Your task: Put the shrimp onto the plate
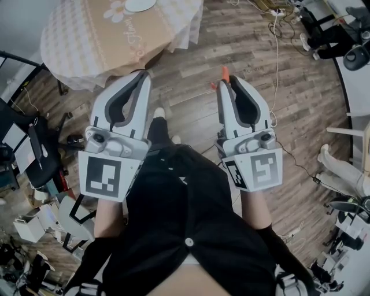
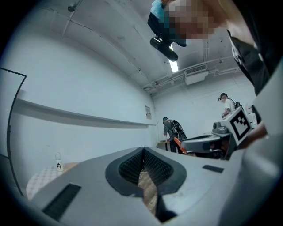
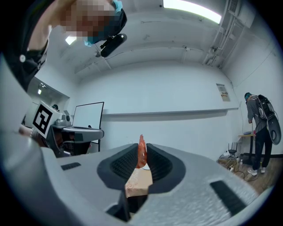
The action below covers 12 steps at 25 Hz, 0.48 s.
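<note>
nearest me in the head view is my black top (image 1: 191, 231). past it both tongs point away, level, above a worn wooden floor (image 1: 191, 104). the jaws of my left tongs (image 1: 141, 74) are pressed together with nothing between them. my right tongs (image 1: 227, 80) are pinching the shrimp (image 1: 224, 73), which is orange and has one end poking out past the tips. it hangs in the air over the floor, well short of the plate (image 1: 140, 4). the plate is white and cut off by the frame's far edge. it sits on a round table (image 1: 75, 40) at the far left, under a pale patterned cloth with a tan runner. loose cables (image 1: 276, 49) trail across the floor at the far right.

the head view shows only floor and table, and the walls appear only in the gripper views. the left gripper view shows a white wall with a long ledge (image 2: 84, 117), a ceiling strip light (image 2: 173, 65) and a small bottle (image 2: 58, 162) on the cloth at the left. at the far end a person with a backpack (image 2: 173, 131) bends over a bench. it also catches my right tongs side-on, with the shrimp sticking out. the right gripper view has a whiteboard (image 3: 88, 115) on the left, and tan cloth shows through the gap under the shrimp.
</note>
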Each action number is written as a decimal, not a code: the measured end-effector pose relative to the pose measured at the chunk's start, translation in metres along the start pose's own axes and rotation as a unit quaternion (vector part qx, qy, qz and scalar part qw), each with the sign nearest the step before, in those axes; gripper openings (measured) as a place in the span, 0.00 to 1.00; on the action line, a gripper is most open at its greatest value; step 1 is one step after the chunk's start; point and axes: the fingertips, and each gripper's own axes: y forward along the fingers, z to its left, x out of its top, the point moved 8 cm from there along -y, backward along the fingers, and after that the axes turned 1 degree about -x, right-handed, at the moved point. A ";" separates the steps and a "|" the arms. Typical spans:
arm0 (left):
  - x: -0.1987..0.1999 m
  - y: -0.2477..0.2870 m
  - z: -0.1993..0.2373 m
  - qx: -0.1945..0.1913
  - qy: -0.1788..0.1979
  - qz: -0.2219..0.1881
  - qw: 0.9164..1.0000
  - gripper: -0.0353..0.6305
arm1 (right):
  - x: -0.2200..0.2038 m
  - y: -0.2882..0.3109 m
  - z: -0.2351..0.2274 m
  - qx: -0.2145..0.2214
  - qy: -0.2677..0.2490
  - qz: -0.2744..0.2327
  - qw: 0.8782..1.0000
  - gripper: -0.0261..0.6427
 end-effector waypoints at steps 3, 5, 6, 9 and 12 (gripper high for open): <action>-0.002 0.003 0.003 -0.004 0.000 0.003 1.000 0.06 | -0.003 0.003 -0.001 -0.004 0.002 0.001 1.000 0.11; -0.003 0.008 0.006 -0.006 0.001 0.005 1.000 0.06 | -0.004 0.007 -0.002 -0.004 0.003 0.002 1.000 0.11; -0.003 0.011 0.007 -0.007 0.002 0.004 1.000 0.06 | -0.004 0.009 -0.004 -0.005 0.003 0.002 1.000 0.11; -0.004 0.020 0.014 -0.008 0.001 0.000 1.000 0.06 | -0.005 0.019 -0.008 -0.006 0.003 0.002 1.000 0.11; -0.006 0.029 0.024 -0.010 0.000 0.000 1.000 0.06 | -0.005 0.031 -0.011 -0.009 0.003 0.000 1.000 0.11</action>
